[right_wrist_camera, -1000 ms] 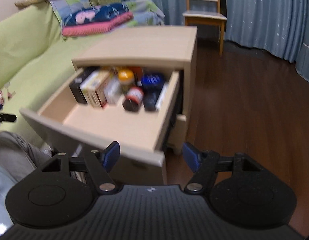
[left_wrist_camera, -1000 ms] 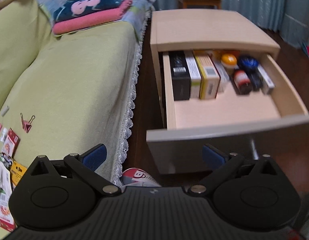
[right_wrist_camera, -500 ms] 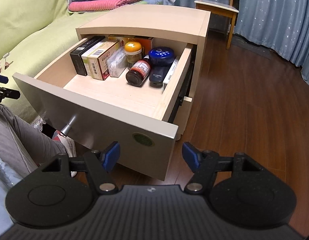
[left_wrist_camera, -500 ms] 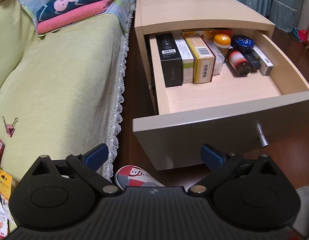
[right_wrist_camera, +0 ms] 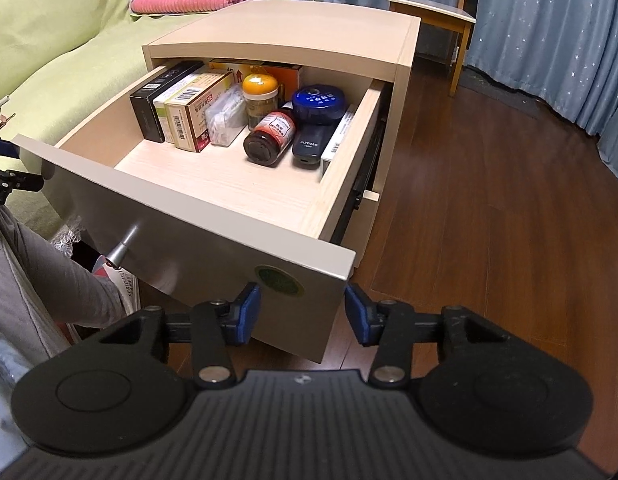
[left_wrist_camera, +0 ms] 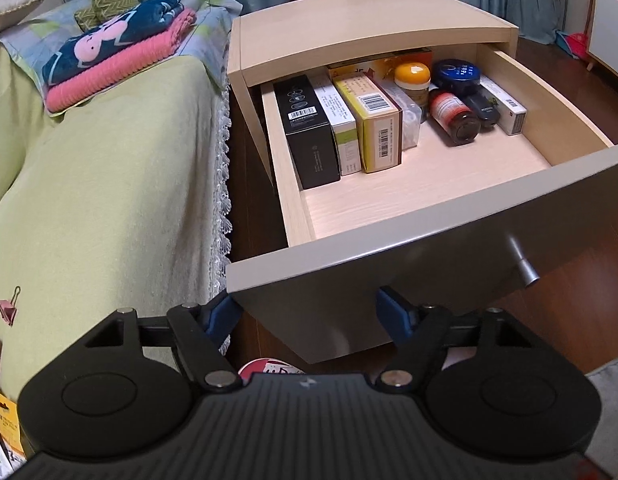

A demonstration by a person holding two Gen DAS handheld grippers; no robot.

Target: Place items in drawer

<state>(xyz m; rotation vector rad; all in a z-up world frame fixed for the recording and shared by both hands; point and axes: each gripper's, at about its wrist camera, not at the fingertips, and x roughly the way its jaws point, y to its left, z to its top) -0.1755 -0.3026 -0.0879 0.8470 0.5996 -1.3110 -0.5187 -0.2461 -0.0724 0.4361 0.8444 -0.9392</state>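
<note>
Your left gripper [left_wrist_camera: 307, 312] and right gripper [right_wrist_camera: 303, 312] both hang spread and empty, and both now sit closer to the drawer [left_wrist_camera: 389, 248] than half a second ago, their tips level with its grey front panel. The left one faces the panel's left corner, the right one its right corner. The drawer stands pulled out of the nightstand [left_wrist_camera: 361, 28]. Along its back edge the boxes [left_wrist_camera: 377, 124] lie lengthwise front to back, and a dark bottle [right_wrist_camera: 271, 138] lies cap toward you.
</note>
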